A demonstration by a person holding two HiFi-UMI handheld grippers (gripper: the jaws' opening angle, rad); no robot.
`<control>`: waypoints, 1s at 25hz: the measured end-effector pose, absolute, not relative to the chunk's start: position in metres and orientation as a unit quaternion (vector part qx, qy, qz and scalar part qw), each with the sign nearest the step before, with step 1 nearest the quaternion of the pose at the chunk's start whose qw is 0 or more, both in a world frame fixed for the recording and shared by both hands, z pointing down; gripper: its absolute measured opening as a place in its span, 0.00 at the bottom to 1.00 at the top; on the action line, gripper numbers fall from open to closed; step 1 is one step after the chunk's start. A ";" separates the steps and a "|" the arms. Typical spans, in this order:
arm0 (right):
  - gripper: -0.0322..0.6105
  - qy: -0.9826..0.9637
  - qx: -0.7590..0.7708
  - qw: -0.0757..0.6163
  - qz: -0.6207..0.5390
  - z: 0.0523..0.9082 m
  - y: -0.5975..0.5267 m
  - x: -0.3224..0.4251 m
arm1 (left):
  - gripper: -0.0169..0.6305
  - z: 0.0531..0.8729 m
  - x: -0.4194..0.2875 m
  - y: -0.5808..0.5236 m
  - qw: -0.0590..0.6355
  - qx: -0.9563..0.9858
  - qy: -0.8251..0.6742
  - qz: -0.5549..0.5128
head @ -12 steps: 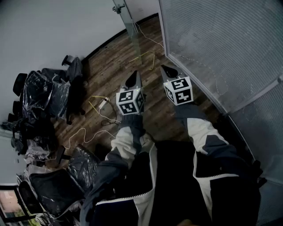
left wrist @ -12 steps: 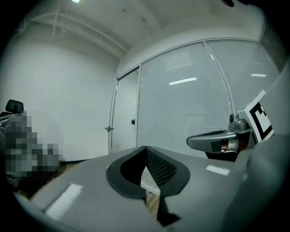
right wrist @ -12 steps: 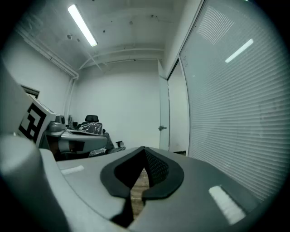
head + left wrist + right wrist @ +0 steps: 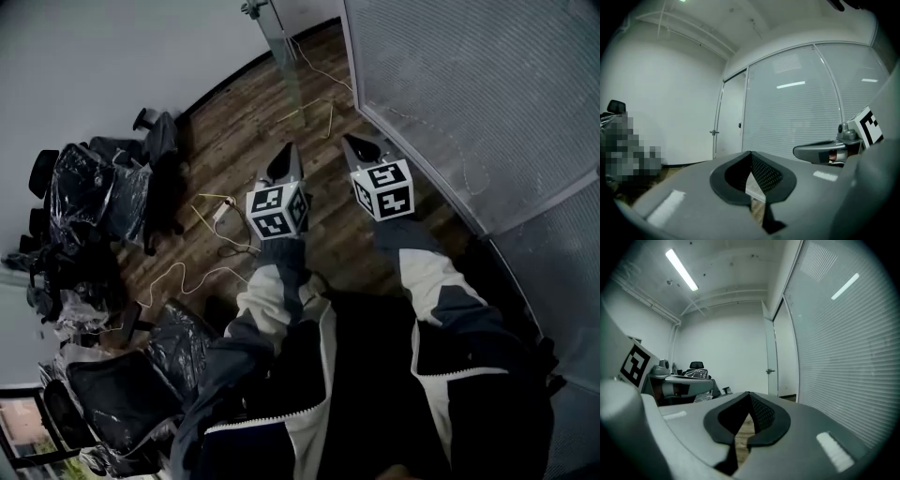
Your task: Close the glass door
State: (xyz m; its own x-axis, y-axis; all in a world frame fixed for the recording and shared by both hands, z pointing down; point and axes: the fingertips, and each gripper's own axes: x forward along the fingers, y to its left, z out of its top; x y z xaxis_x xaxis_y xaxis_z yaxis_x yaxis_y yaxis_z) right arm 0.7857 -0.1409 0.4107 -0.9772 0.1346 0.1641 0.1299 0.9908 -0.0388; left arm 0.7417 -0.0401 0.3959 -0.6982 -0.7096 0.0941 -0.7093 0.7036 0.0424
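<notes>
Floor (image 4: 246, 111): dark wood planks, bare through the middle.
White cable (image 4: 178, 270): snaking loose across the planks, there by the near chairs.
Power strip (image 4: 222, 215): lying flat, mid-floor.
Yellow cord (image 4: 319, 104): bent across the far boards.
Wrapped chairs (image 4: 92, 192): bunched at the left; near chairs (image 4: 117, 398) at lower left, plastic-covered too.

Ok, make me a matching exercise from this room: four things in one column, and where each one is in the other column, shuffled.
Things:
1 glass door
2 plastic-wrapped chairs
3 white cable
4 wall with blinds

Places:
A snaking loose across the floor
B running along the person's right
C bunched at the left by the white wall
D at the far end of the room

Pairs: 1-D, 2-C, 3-A, 4-B.
</notes>
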 end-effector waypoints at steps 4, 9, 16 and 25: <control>0.06 -0.994 -0.082 0.076 0.012 0.408 -0.127 0.775 | 0.03 0.395 0.735 -0.029 0.056 0.376 -0.925 -0.008; 0.06 -0.992 -0.098 0.082 0.008 0.418 -0.105 0.751 | 0.03 0.405 0.712 -0.008 0.053 0.368 -0.928 0.010; 0.06 -0.989 -0.114 0.099 -0.007 0.427 -0.071 0.689 | 0.03 0.404 0.646 0.025 0.055 0.362 -0.930 -0.023; 0.06 -0.991 -0.078 0.109 0.002 0.426 -0.031 0.591 | 0.03 0.414 0.548 0.073 0.083 0.392 -0.916 -0.036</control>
